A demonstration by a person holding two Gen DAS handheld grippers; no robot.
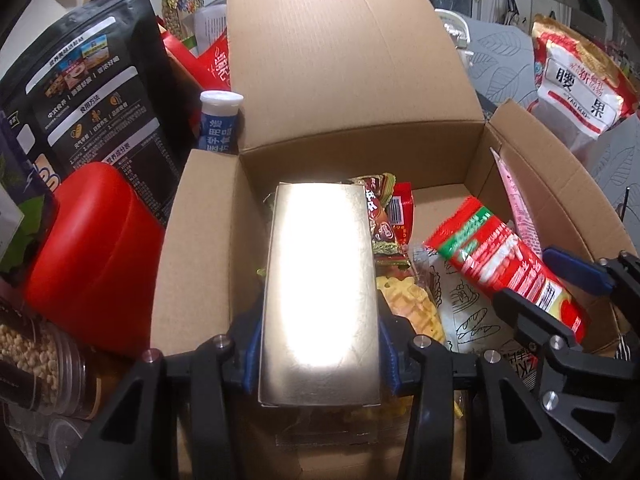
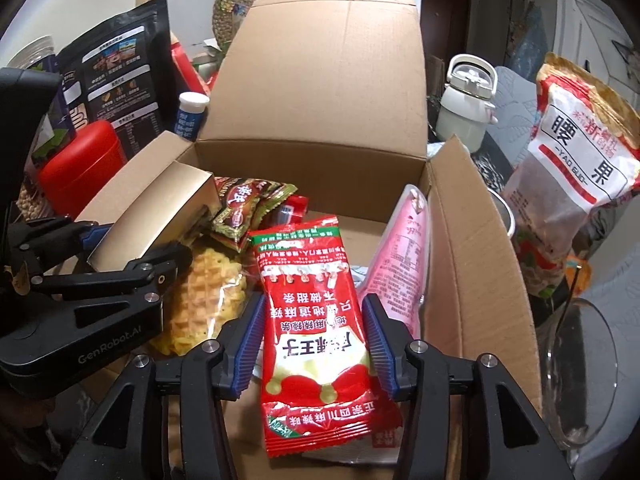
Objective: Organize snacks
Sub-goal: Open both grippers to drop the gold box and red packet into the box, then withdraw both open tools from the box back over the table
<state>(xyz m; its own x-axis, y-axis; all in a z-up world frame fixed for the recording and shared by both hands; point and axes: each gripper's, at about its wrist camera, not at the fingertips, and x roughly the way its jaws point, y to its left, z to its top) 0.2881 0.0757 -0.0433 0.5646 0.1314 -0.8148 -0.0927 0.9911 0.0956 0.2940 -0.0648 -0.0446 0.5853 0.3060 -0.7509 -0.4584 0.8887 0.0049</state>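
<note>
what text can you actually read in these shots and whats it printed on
"GenRobot.AI": body of the left gripper
"腰果" and "-YAO GUO-": white and red bag outside the box
"麻辣王子": red snack packet, seen upside down, between the right gripper's pads
Black pouch: small print, too fine to read
White tube: blurred
Pink packet: too small

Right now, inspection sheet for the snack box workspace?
Surface: hidden by clutter; grey leaf-print cloth at right.
Job's things: open cardboard box holds waffle pack, pink pouch, small wrappers.
Clutter: black pouch, red container, white kettle, cashew bag, glass.
Tongs: left tongs shut on gold carton; right tongs straddle red packet, pads apart from it.
Cables: nothing seen.
Surroundings: woven mat, door behind.
</note>
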